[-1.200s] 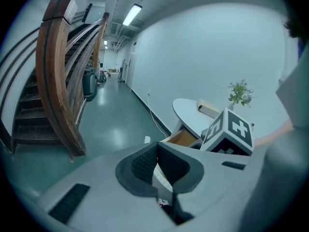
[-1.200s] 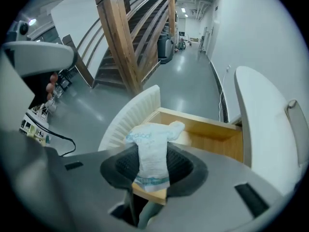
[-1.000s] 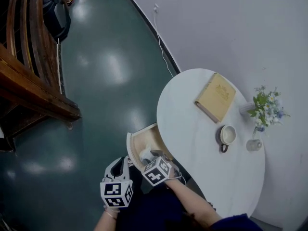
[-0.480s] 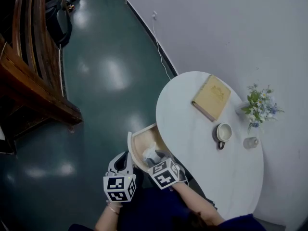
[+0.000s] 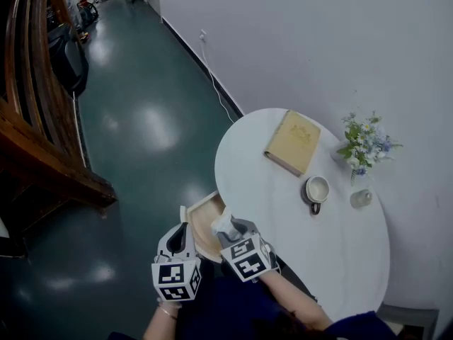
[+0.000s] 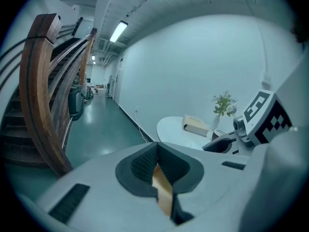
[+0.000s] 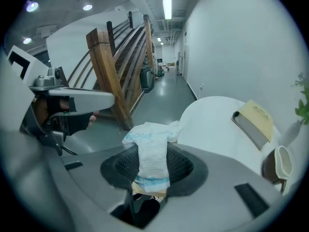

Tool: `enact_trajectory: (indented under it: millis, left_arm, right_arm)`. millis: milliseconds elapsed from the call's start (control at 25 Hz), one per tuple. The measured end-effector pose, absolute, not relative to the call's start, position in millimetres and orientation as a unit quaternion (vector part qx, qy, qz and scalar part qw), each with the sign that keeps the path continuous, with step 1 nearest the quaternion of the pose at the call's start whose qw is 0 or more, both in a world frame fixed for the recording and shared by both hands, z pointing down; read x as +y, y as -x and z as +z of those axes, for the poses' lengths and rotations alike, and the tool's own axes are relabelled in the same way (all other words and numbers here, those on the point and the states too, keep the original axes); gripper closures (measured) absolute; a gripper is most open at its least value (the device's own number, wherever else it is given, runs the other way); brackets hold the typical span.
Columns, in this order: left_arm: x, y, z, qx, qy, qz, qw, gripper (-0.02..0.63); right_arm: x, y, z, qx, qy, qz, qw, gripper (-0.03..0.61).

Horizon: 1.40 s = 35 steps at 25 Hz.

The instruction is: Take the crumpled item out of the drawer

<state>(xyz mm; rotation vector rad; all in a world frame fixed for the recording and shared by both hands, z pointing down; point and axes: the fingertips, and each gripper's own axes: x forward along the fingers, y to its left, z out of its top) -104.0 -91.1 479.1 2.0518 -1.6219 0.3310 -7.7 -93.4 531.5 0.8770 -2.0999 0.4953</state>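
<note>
The right hand-held gripper [image 7: 152, 161] stands at a middling width, its pads clamped on the crumpled item [image 7: 147, 138], a white wad with blue print that sticks up past the fingertips. A second ago that wad lies low inside the drawer [image 5: 200, 218] with the gripper reaching down to it. Now, in the head view, it rides higher, at the drawer's inner end just beside the counter [image 5: 283, 211] rim, and the grip looks unchanged. I judge the pick made and the lift under way. Whether the wad has fully cleared the drawer walls I cannot tell, since a tan sliver shows just under it in the right gripper view. The left hand-held gripper [image 6: 155, 166] is narrow, its pads pinched on a thin tan strip, which looks like the drawer's front edge, so it seems to be steadying the drawer. The tight edge is the overhanging counter rim, touching or nearly touching the wad's far side, with the drawer's side walls close on both flanks. Upward and back toward the person is open. The green floor [image 5: 141, 119] to the left is bare, with the wooden staircase [image 5: 42, 161] well apart. On the counter, the book [image 5: 291, 143], cup [image 5: 316, 189], flowers [image 5: 362, 144] and small glass [image 5: 361, 198] sit toward the wall side, leaving the near part of the counter free.
</note>
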Motion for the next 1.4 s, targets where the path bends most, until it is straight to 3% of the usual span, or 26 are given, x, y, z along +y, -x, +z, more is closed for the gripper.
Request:
enact_trajectory:
  millis: [800, 1400]
  left_arm:
    - [-113.2, 64.6, 400.1, -0.575, -0.8, 0.078, 0.151, 0.611]
    - [-118.7, 81.1, 337.9, -0.599, -0.797, 0.023, 0.075, 0.611]
  right_arm:
    - [-137.7, -52.3, 431.3, -0.831, -0.47, 0.12, 0.272, 0.433]
    - [-150.6, -61.8, 337.1, -0.839, -0.528, 0.051, 0.126, 0.431]
